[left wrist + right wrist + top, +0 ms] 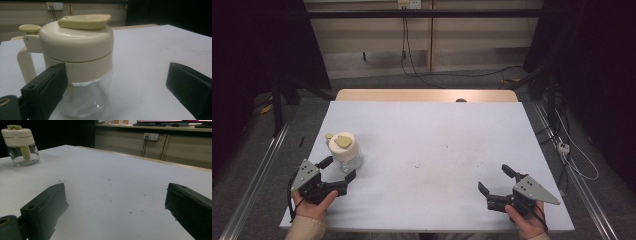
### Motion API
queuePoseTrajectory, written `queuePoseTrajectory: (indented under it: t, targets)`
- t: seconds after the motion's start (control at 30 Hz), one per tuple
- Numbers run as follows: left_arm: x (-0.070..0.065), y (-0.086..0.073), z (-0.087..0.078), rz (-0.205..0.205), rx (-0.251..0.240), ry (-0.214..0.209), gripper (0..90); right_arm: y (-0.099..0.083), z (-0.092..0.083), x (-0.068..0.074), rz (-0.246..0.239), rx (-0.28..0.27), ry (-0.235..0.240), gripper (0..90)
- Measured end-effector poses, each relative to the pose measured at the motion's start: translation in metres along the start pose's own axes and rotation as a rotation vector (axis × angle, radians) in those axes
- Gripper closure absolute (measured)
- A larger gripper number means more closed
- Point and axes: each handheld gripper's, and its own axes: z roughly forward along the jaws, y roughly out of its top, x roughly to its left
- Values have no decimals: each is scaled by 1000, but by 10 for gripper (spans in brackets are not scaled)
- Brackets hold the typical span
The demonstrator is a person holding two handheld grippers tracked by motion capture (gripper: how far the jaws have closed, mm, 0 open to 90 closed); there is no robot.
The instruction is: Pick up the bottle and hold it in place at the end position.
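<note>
A small clear glass jar (346, 152) with a cream cap, a pale yellow flip lid and a side handle stands upright at the left of the white table (427, 130). My left gripper (338, 168) is open just in front of the jar (80, 67), with its jaws spread on either side and not touching the glass. My right gripper (496, 179) is open near the front right of the table, with nothing between its jaws. In the right gripper view the jar (21, 143) stands far off at the upper left.
Small dark specks (419, 165) mark the middle of the white table top. A wooden edge (427, 95) shows at the far side. Metal rails run along both sides of the table, and cables (412, 60) lie on the floor behind it.
</note>
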Motion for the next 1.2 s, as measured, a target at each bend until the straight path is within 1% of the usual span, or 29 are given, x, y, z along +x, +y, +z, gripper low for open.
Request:
queuePoseTrajectory:
  t: [0.07, 0.1, 0.17, 0.2, 0.23, 0.3, 0.43, 0.57, 0.6, 0.73, 0.83, 0.9, 0.93, 1.07, 1.1, 1.13, 1.2]
  targets:
    - [3, 0, 1, 1, 7, 15, 34, 0, 0, 0, 0, 1, 1, 34]
    - [4, -1, 2, -8, 5, 19, 34, 0, 0, 0, 0, 1, 0, 34]
    - [5, -1, 3, -13, 4, 25, 34, -1, 0, 0, 0, 1, 2, 34]
    - [6, -1, 4, -8, 8, 30, 34, -1, -1, 0, 1, 2, 1, 34]
    - [8, -1, 4, -9, 7, 44, 34, -1, -1, 0, 4, 3, 1, 34]
    - [10, -2, 6, -14, 9, 52, 34, -1, -2, 0, 2, 5, 0, 34]
    - [14, -2, 7, -20, 9, 59, 34, -2, -2, 0, -1, 7, 3, 34]
    - [18, -3, 12, -19, 20, 67, 33, -2, -2, 0, 0, 13, 4, 35]
    - [21, -3, 14, -19, 27, 71, 32, -2, -2, 0, 0, 14, 3, 35]
    - [25, -5, 20, -34, 39, 78, 32, -2, -2, 0, 1, 13, 4, 35]
    - [26, -5, 21, -29, 38, 78, 32, -2, -2, 1, 0, 11, 6, 35]
    - [26, -5, 23, -37, 36, 71, 33, -2, -2, 1, 0, 13, 7, 35]
    - [27, -5, 25, -21, 44, 74, 33, -3, -1, 1, 0, 13, 7, 35]
    - [28, -5, 28, -25, 46, 76, 33, -3, -1, 1, -1, 12, 8, 36]
    - [28, -5, 30, -31, 49, 79, 33, -3, -1, 1, -1, 12, 9, 36]
    - [29, -6, 32, -41, 59, 95, 35, -3, -1, 1, 1, 13, 9, 36]
    - [30, -6, 33, -42, 62, 100, 33, -3, -1, 1, 3, 13, 9, 35]
